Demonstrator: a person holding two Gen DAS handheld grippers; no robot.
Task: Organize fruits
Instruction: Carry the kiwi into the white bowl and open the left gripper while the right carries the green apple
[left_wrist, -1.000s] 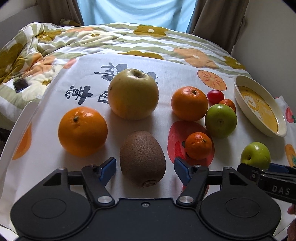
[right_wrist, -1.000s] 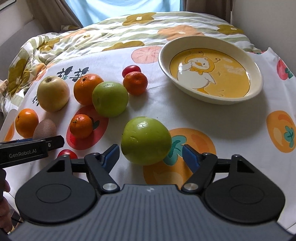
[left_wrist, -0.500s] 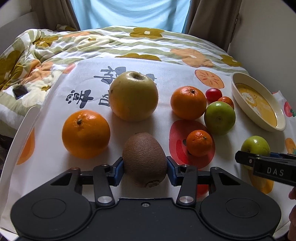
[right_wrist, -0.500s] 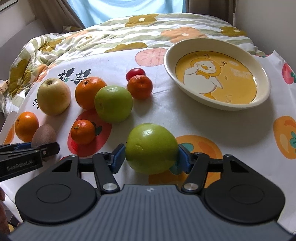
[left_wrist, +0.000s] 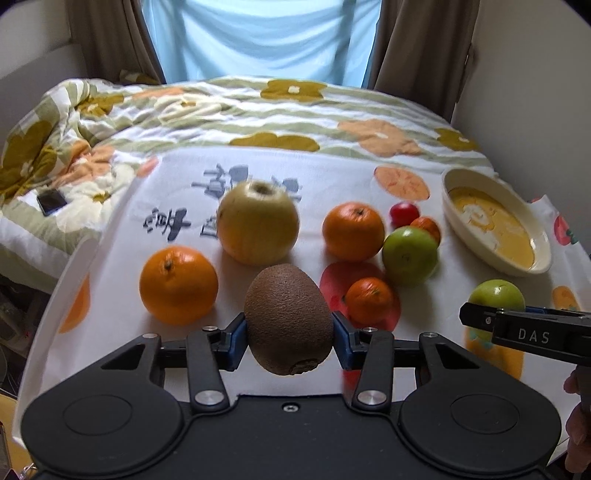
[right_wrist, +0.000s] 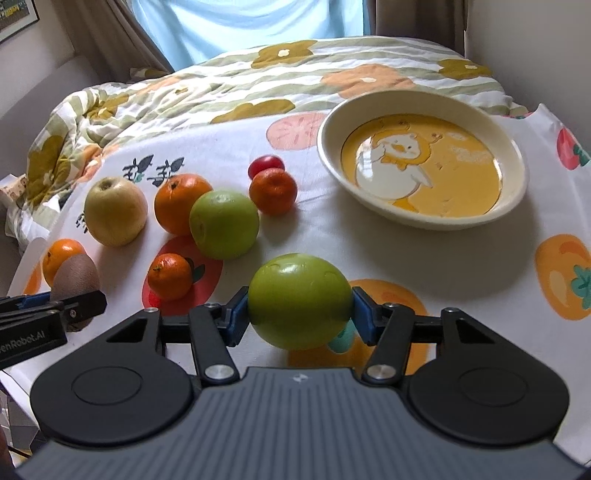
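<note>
Now clamped on both sides: left gripper (left_wrist: 289, 334) jaws pinching the kiwi (left_wrist: 289, 318), right gripper (right_wrist: 298, 314) jaws squeezing the green apple (right_wrist: 299, 301), both just above the desk (right_wrist: 369, 240). Could slip from the narrow pads and roll among the loose fruit, or collide on the way into the bowl (right_wrist: 515, 201).

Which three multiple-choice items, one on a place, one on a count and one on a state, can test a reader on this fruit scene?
1. Where is the bowl relative to the loose fruit in the right wrist view?
A. to the right B. to the left C. under it

2. How many green fruits are there in all?
A. one B. two C. four

3. What does the left gripper hold?
A. nothing B. an orange C. the kiwi

Key: 1 A, the bowl stands right of the group. 2 B, one green fruit sits in the right gripper, the other lies on the cloth. 3 C, both jaws press the kiwi's sides.
</note>
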